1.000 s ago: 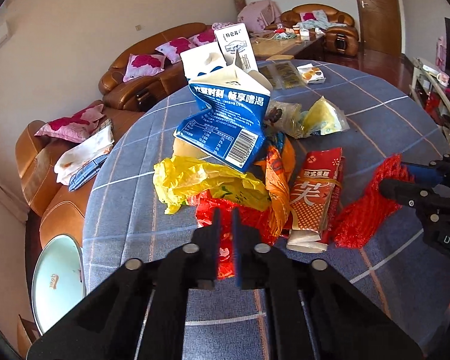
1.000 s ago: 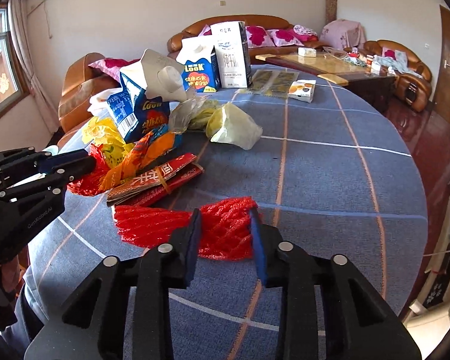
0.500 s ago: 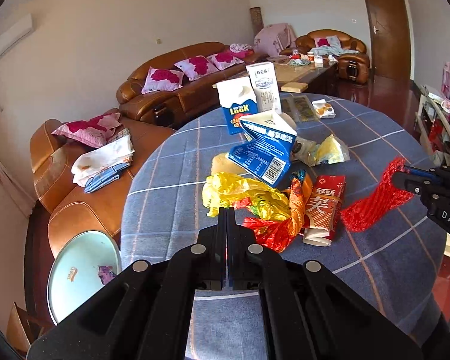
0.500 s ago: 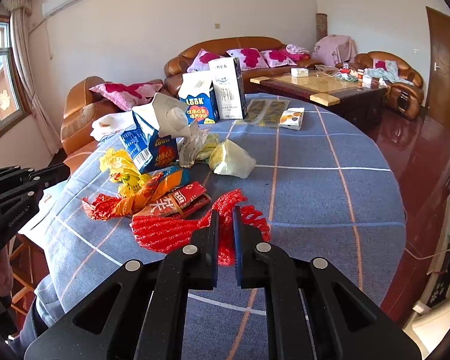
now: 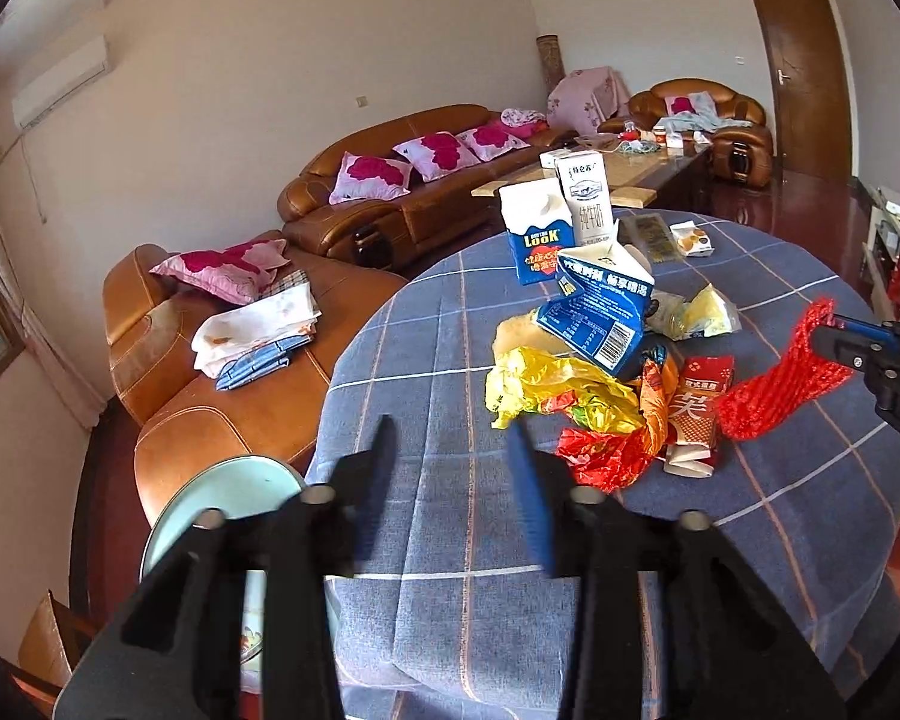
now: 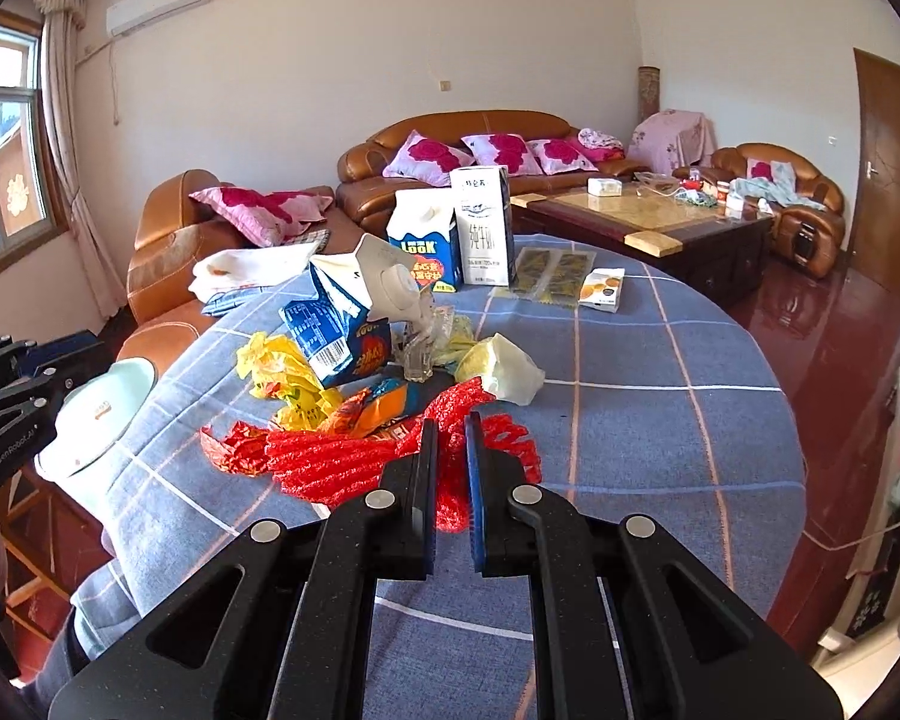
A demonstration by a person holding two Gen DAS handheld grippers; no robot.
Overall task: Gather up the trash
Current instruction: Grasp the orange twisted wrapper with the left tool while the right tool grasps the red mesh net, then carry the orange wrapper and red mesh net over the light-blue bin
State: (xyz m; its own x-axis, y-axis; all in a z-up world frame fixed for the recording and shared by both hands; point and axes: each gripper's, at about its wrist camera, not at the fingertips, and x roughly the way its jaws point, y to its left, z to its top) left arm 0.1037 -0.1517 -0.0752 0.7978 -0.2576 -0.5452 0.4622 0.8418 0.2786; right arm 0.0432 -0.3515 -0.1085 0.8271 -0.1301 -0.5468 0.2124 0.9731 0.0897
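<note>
My right gripper (image 6: pixel 450 438) is shut on a red foam net (image 6: pixel 354 456) and holds it lifted above the table; it also shows hanging at the right of the left wrist view (image 5: pixel 780 378). My left gripper (image 5: pixel 450 438) is open and empty above the near left part of the blue checked tablecloth (image 5: pixel 450 540). A trash pile lies mid-table: a crumpled blue carton (image 5: pixel 600 312), a yellow bag (image 5: pixel 546 384), a red wrapper (image 5: pixel 606 450), a red snack packet (image 5: pixel 699 414) and a pale yellow bag (image 6: pixel 498 369).
Two upright cartons (image 5: pixel 561 222) and a small box (image 5: pixel 693 238) stand at the table's far side. A pale green bin (image 5: pixel 228 510) stands on the floor left of the table. Brown sofas (image 5: pixel 390 204) lie beyond. The table edge is close below me.
My left gripper has pulled back from the pile, let go of the red wrapper and opened. My right gripper closed on the red net and lifted it off the table.
</note>
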